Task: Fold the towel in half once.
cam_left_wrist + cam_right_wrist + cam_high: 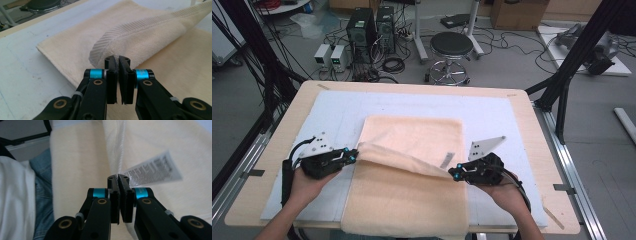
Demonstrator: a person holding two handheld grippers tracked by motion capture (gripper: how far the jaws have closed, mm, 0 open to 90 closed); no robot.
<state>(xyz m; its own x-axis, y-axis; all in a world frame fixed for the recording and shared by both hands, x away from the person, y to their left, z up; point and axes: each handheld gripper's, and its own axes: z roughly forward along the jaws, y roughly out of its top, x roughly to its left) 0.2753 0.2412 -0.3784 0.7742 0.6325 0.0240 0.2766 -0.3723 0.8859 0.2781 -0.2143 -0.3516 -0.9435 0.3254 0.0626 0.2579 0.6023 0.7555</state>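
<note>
Both sets of fingers are pinched tight on the towel's [412,165] folded edge: left gripper [353,156] has the ribbed hem at the towel's 9 o'clock side, right gripper [454,174] clamps the edge right by the care label [152,171] at about 4 o'clock. That edge is lifted off the layer below. Towel lies on the pale mat [337,112] covering the wooden table [532,125], its near end draped over the 6 o'clock edge.

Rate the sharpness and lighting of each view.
High view: even light, soft overall, towel readable. Left gripper view: jaws and the towel's ribbed hem crisp, background stool blurred. Right gripper view: towel overexposed, care label slightly blurred, its print unreadable.
</note>
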